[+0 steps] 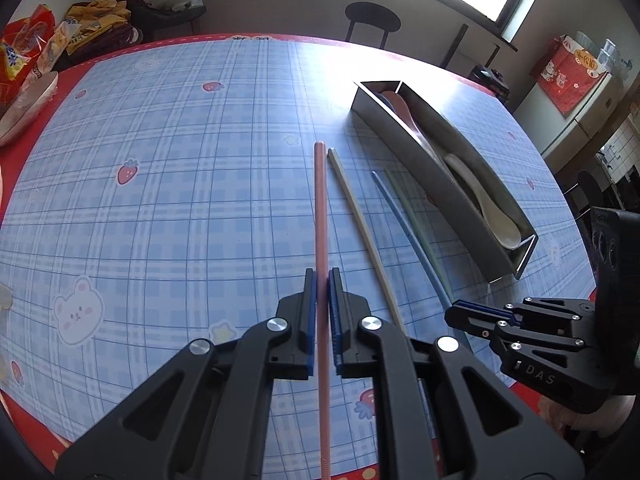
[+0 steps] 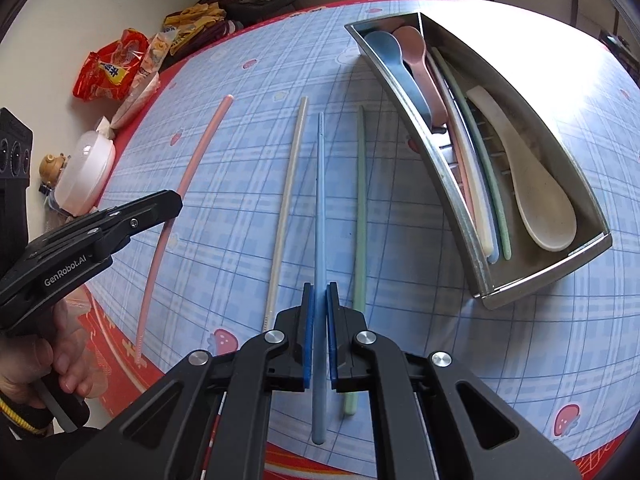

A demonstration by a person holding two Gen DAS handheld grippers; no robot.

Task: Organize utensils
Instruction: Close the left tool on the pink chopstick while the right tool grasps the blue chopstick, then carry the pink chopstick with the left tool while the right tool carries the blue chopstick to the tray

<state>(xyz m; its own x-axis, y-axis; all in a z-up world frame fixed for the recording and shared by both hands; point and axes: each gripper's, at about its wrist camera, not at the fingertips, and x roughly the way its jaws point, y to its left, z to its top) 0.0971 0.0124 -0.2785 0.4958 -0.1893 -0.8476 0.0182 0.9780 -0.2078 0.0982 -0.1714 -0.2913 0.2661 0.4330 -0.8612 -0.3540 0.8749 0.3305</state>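
Note:
My left gripper (image 1: 322, 278) is shut on a pink chopstick (image 1: 320, 200), which runs straight ahead between its blue pads. My right gripper (image 2: 319, 288) is shut on a blue chopstick (image 2: 320, 200). A white chopstick (image 2: 288, 200) lies on the table to its left and a green one (image 2: 361, 208) to its right. The metal tray (image 2: 452, 196) at the right holds a blue spoon (image 2: 392, 56), a pink spoon (image 2: 420, 60), a white spoon (image 2: 532, 188) and several chopsticks. The left gripper (image 2: 176, 200) shows at the left of the right wrist view, the pink chopstick (image 2: 192, 164) in it.
The table has a blue plaid cloth (image 1: 180, 200) with a red border. Snack bags (image 2: 108, 68) and a pale plastic container (image 2: 86, 168) crowd the far left edge. A black stool (image 1: 372, 20) stands behind the table. A person's hand (image 2: 48, 360) grips the left tool's handle.

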